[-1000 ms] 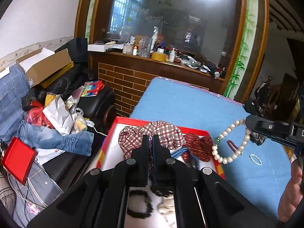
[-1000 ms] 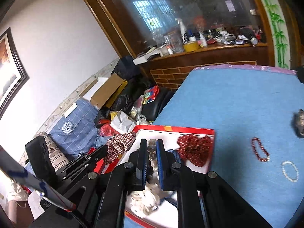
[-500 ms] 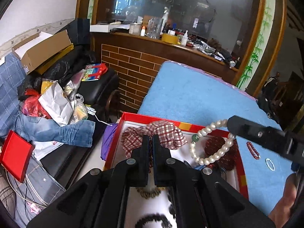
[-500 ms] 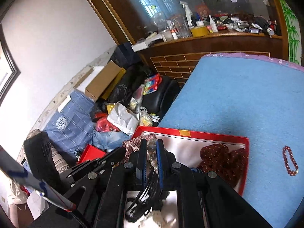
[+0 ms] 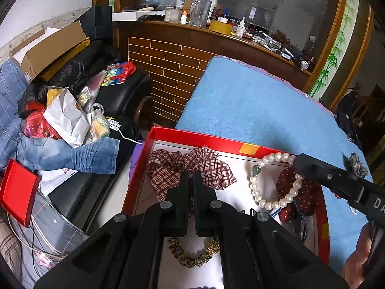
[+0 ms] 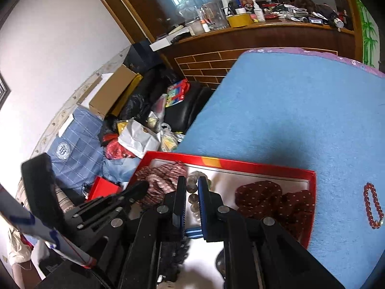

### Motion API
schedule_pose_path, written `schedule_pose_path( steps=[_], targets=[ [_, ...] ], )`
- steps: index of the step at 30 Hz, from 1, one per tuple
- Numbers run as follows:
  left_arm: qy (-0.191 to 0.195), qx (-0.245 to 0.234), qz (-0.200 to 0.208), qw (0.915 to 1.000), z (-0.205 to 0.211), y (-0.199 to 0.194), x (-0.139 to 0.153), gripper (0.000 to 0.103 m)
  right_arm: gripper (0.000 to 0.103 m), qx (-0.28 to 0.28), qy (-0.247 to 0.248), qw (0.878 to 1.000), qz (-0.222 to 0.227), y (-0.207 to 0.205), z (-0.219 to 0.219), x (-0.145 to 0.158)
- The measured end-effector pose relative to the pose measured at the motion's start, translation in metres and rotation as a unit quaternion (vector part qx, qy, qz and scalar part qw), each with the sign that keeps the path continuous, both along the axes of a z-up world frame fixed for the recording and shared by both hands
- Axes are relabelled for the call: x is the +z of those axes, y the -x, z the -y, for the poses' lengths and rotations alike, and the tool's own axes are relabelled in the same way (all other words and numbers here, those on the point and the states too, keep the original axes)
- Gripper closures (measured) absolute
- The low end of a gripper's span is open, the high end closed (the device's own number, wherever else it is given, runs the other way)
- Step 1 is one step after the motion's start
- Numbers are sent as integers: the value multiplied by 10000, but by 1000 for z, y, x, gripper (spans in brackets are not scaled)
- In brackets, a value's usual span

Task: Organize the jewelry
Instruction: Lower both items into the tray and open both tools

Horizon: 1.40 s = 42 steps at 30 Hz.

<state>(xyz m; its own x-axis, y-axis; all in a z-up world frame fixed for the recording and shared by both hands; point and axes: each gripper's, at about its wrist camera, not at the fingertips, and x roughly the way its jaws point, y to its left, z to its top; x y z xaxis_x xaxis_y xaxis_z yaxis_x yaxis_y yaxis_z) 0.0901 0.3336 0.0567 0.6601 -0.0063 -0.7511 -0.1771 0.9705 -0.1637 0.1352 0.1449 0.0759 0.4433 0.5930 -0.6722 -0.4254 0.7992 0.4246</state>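
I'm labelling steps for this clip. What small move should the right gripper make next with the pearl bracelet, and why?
Probably lower a little and open. The right gripper holds the pearl bracelet hanging above the red tray, over its white floor beside the dark red scrunchie.

Scrunchies [image 5: 190,168] and bracelets crowd the red tray [image 5: 192,136]; blue tabletop [image 5: 252,101] open.

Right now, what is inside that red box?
Inside the red box: a checked scrunchie, a dark red dotted scrunchie and a gold chain bracelet. The pearl bracelet hangs above it. The grippers hide the near part.
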Motion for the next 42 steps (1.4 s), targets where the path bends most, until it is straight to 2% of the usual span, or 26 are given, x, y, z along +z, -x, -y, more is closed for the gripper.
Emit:
schedule_pose_path(
  steps=[16,18,20,22,25,32,42],
  targets=[
    [-132,43,-195,9997,3,2,-1,99,92,-377,390,9984,-140,-8,21,-19],
    [-88,57,-208,9997,1,3,-1,96,91,-407,429,9982,-120,-7,23,-19],
    [-67,74,-230,9997,0,5,-2,83,91,-441,454,9979,-120,-8,25,-18],
    [-79,97,-206,9997,0,7,-1,76,91,-463,438,9979,-112,-6,28,-18],
    [-59,86,-216,9997,0,8,-1,76,91,-484,443,9978,-113,-4,31,-19],
    [-19,116,-158,9998,1,16,3,65,91,-471,465,9978,-60,-2,34,-15],
    [-67,90,-34,9999,10,27,12,65,91,-471,362,9982,-30,8,45,-11]
  ],
)
